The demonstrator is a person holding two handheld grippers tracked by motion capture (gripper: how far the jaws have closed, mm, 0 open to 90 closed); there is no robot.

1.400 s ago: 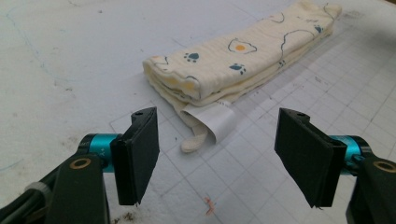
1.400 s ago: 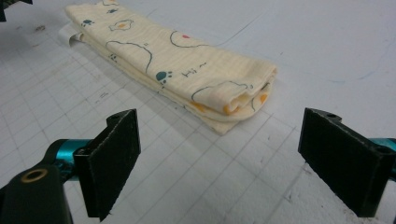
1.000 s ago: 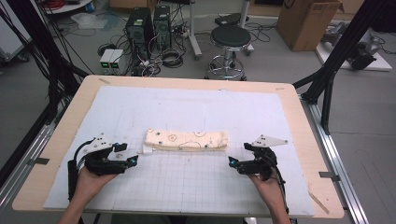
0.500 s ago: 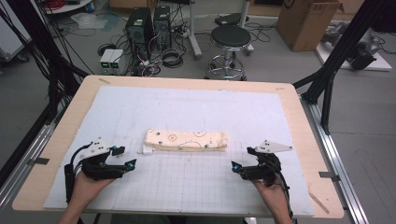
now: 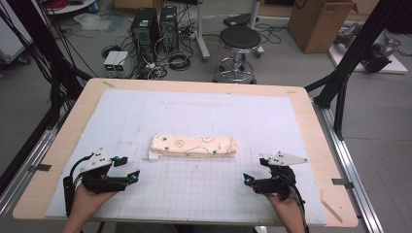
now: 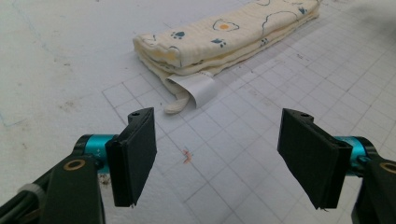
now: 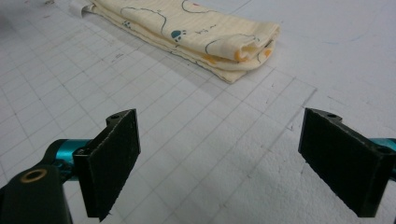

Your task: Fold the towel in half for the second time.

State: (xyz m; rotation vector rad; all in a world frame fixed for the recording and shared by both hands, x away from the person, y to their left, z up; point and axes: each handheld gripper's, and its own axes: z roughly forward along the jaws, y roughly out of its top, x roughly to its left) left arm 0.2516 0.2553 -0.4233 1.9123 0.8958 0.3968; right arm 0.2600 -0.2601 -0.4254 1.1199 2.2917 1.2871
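The folded cloth (image 5: 194,145) lies as a long, narrow bundle near the middle of the worktop (image 5: 301,104), on the white gridded mat (image 5: 204,189), with a white label (image 6: 198,88) sticking out at its left end. The left tool (image 5: 127,170) rests near the mat's left front, its jaws spread with nothing between them; the right tool (image 5: 253,171) sits near the right front, jaws likewise spread and empty. Both are well apart from the cloth, 1 off each end.

The work in hand looks like handling this cloth from both ends at once. To do that well, each tool should come in low and level toward its own end, with 1 pad sliding under the bottom layer and the other over the top, so that all the folds are pinched together rather than just the upper layer. On the left, the label and the small loop (image 6: 180,105) beside it could be caught by mistake; the tool should aim at the thick fold itself.

The mat shows a few smudges and a small red mark (image 6: 187,156). Beyond the worktop are a black stool (image 5: 238,41), computer towers (image 5: 153,26), tangled cables and a cardboard box (image 5: 318,22) on a grey floor.
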